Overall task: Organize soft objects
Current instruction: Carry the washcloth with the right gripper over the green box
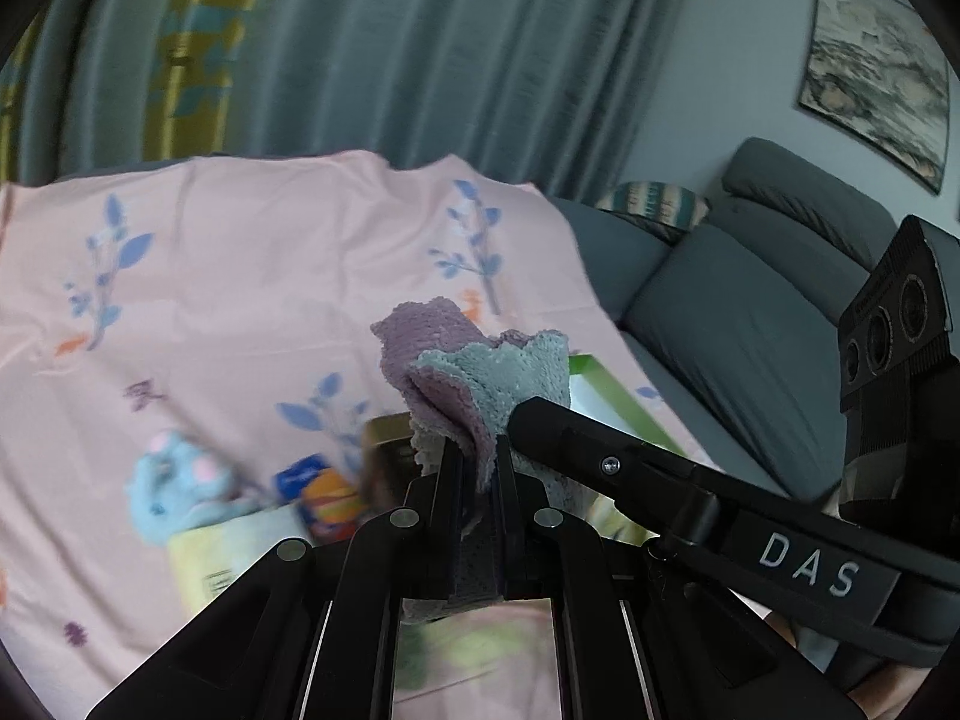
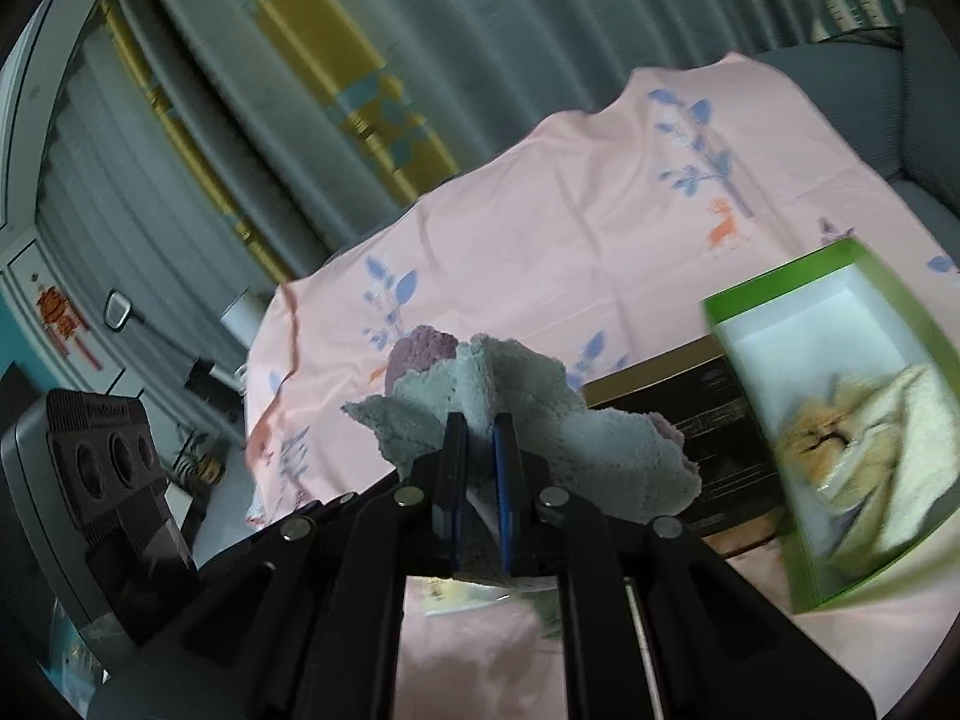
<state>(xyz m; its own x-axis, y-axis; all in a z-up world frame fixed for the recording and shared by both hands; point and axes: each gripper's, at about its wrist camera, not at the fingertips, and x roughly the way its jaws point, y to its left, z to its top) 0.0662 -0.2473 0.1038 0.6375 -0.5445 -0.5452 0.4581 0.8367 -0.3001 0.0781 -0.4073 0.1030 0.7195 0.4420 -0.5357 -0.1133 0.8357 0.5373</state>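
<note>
A fluffy towel, purple on one side and mint green on the other, hangs bunched above the pink tablecloth. My left gripper is shut on its lower fold. My right gripper is shut on another part of the same towel. In the left wrist view the right gripper comes in from the right, with its tip against the towel. An open green box with a white inside holds a cream and yellow soft item, to the right of the towel.
A black and gold box lies beside the green box. A light blue plush toy, a blue and orange packet and a pale yellow box sit at the lower left. A grey sofa stands beyond the table's right edge.
</note>
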